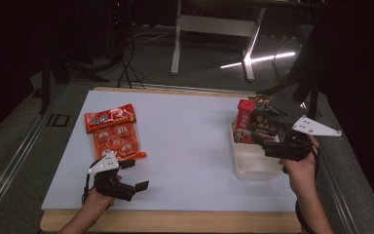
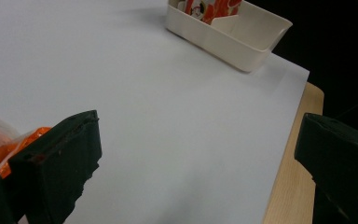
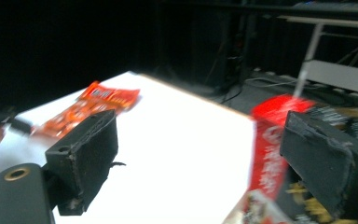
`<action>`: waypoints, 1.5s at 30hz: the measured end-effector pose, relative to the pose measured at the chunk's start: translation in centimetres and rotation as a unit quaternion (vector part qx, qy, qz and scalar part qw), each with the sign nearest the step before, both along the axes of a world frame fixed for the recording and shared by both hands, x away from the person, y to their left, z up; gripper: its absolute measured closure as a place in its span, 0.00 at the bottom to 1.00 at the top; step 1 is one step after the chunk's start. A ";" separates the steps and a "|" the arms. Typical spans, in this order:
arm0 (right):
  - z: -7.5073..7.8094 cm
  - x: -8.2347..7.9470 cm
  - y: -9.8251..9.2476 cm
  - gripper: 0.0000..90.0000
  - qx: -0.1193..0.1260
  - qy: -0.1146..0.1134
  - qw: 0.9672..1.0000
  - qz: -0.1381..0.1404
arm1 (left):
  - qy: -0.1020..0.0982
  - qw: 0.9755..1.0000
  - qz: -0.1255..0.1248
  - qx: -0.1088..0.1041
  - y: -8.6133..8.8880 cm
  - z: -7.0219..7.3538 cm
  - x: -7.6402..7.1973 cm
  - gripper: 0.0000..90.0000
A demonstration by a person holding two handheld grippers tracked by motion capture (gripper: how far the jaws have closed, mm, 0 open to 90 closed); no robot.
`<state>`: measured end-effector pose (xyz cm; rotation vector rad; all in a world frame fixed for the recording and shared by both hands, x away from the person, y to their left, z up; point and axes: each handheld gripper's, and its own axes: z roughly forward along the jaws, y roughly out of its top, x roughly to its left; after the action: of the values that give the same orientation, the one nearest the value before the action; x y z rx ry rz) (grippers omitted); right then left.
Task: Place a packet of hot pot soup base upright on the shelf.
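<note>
Apparently packing snacks into white bin (image 1: 251, 168), far right, already holding red packet (image 1: 245, 121) and dark packet (image 1: 268, 122). Left gripper (image 1: 137, 174) near left, jaws wide apart, empty, just beside near end of orange snack bag (image 1: 113, 132). Right gripper (image 1: 263, 144) over bin, jaws well apart, gripping nothing. Next: slide left jaws around bag edge, clamp firmly, lift flat, avoid crushing contents.

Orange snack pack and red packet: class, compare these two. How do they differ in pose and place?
The orange snack pack lies flat on the white table near the left gripper; the red packet stands upright inside the cream bin beside the right gripper. The orange snack pack lies alone; the red packet stands against a black packet. Both are printed snack packaging.
</note>
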<state>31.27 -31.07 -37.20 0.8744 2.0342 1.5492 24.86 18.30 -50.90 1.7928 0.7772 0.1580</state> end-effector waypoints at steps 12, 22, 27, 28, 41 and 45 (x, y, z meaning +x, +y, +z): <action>-2.3 -2.4 2.7 0.15 -0.007 0.003 0.999 0.050 | -0.002 1.000 0.019 -0.008 1.9 1.0 0.5 0.06; -4.3 -3.4 3.7 0.20 -0.025 0.003 0.997 0.069 | -0.006 0.999 0.040 0.016 3.9 1.3 1.3 0.08; -5.2 -4.0 4.5 0.19 -0.039 0.005 0.996 0.074 | 0.001 0.998 0.057 0.024 5.2 0.9 2.0 0.11; -5.3 -4.1 4.6 0.19 -0.040 0.005 0.996 0.076 | 0.001 0.998 0.063 0.026 5.5 0.9 2.1 0.11; -6.7 -4.7 4.3 0.16 -0.048 0.004 0.998 0.049 | 0.008 0.986 0.149 0.072 8.4 0.3 3.8 0.30; -6.9 -4.8 3.7 0.16 -0.051 0.004 0.998 0.038 | 0.012 0.983 0.166 0.076 9.3 0.1 4.4 0.50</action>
<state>26.44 -27.34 -44.15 0.7731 2.1546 1.4693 29.27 27.59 -50.82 1.7981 1.1036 0.4248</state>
